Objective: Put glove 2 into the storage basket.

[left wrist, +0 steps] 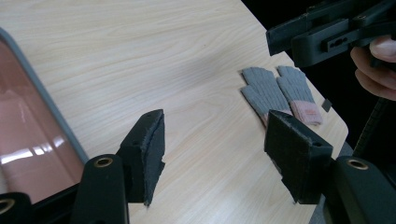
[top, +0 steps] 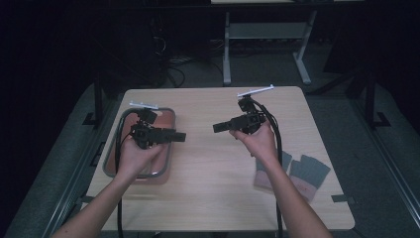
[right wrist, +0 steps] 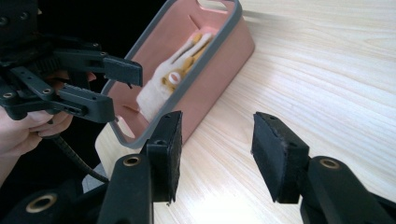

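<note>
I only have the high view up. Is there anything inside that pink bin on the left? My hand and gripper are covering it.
Observer: Yes. The right gripper view looks into the pink bin, and a white and yellow glove lies inside it.
Operator: And the grey things by my right arm, what are they?
Observer: The left gripper view shows them as a pair of grey knit gloves with pink cuffs, lying flat side by side near the table edge.
Operator: Am I holding anything in either gripper?
Observer: No. The left gripper and the right gripper both have their jaws apart with only bare tabletop between them.
</note>
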Demonstrator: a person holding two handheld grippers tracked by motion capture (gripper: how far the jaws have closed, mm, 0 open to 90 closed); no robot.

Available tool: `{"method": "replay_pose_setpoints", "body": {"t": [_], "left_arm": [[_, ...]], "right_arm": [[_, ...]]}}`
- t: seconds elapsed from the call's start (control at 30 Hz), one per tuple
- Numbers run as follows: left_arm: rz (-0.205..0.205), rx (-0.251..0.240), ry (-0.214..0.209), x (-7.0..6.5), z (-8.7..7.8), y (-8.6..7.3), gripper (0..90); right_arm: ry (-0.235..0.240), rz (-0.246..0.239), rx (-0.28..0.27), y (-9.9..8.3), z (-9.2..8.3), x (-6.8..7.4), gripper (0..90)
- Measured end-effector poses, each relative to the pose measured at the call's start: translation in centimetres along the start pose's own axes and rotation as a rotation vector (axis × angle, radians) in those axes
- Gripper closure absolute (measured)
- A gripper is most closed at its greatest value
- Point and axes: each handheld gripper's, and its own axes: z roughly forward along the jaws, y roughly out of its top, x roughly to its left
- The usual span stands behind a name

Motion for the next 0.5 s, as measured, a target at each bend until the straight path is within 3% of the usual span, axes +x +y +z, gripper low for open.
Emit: {"method": "replay_pose_setpoints", "body": {"t": [0.5], "left_arm": [[0.039, 0.005, -0.038, -2.1, 1.9, 0.1, 36.1]], "right_arm": [[-0.026, 0.026, -0.019, -1.6, -2.7, -1.2, 51.5]]}}
